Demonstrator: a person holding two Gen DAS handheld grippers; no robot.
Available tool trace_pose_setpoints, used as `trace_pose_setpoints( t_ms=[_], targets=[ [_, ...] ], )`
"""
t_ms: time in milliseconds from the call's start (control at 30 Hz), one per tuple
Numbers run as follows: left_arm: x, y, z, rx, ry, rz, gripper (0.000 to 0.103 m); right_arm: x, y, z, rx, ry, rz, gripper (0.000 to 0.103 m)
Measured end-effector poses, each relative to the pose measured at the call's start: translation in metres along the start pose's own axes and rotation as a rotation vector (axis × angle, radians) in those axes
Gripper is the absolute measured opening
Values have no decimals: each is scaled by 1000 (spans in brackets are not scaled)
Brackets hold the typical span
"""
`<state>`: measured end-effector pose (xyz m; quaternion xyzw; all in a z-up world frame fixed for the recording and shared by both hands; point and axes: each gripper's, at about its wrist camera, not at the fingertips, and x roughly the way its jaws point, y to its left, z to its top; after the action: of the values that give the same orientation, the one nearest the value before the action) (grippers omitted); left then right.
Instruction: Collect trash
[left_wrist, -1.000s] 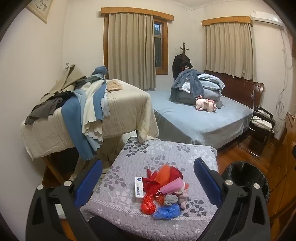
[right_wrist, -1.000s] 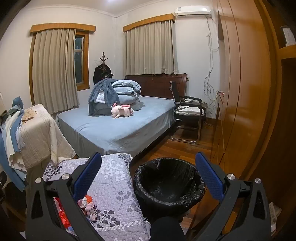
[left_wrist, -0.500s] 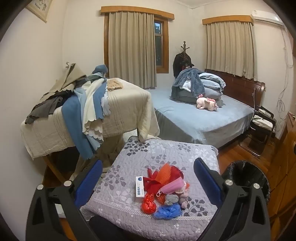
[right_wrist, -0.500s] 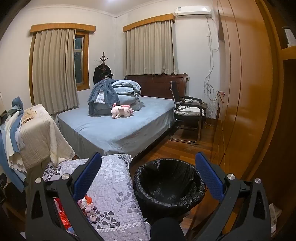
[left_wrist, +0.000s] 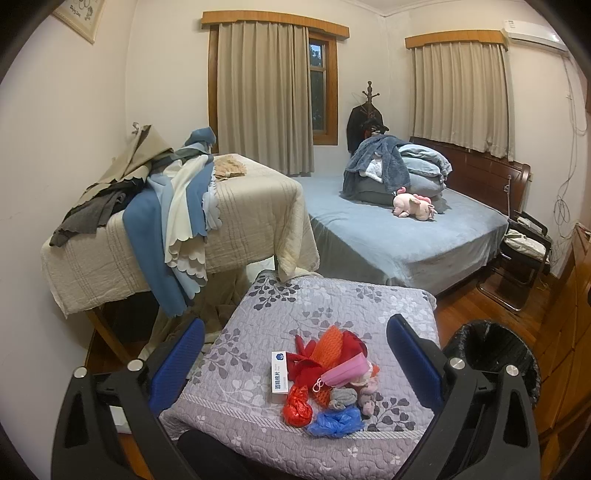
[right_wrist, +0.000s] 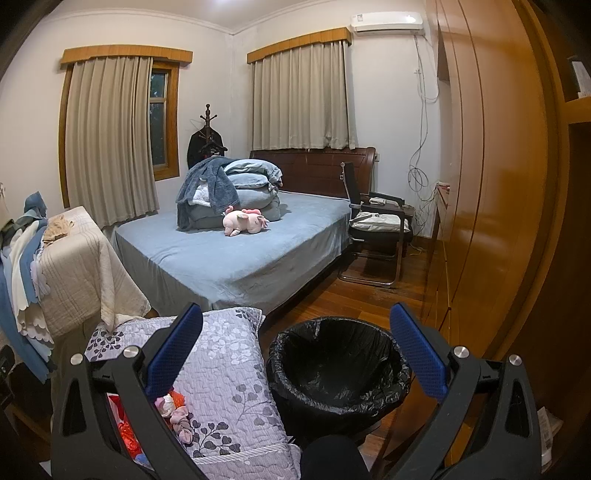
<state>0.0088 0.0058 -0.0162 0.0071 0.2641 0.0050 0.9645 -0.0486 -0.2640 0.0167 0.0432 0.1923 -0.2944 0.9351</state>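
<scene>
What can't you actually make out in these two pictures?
- Trash pile, right wrist view: mostly hidden behind the right gripper's left finger.
- Trash bin, left wrist view: near side blocked by the left gripper's finger.
- White box: print too small to read.
- Bin bottom: too dark.

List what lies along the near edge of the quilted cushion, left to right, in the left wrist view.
White box → red plastic bag → blue plastic bag, then off the cushion to the black-lined trash bin on the floor.
</scene>
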Motion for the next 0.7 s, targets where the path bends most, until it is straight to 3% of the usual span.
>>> trace_pose_setpoints(
  t_ms=[700],
  targets=[
    [-1,-1,2,-2,6,5,97,4,5,3,-7,4,4,98]
  ],
)
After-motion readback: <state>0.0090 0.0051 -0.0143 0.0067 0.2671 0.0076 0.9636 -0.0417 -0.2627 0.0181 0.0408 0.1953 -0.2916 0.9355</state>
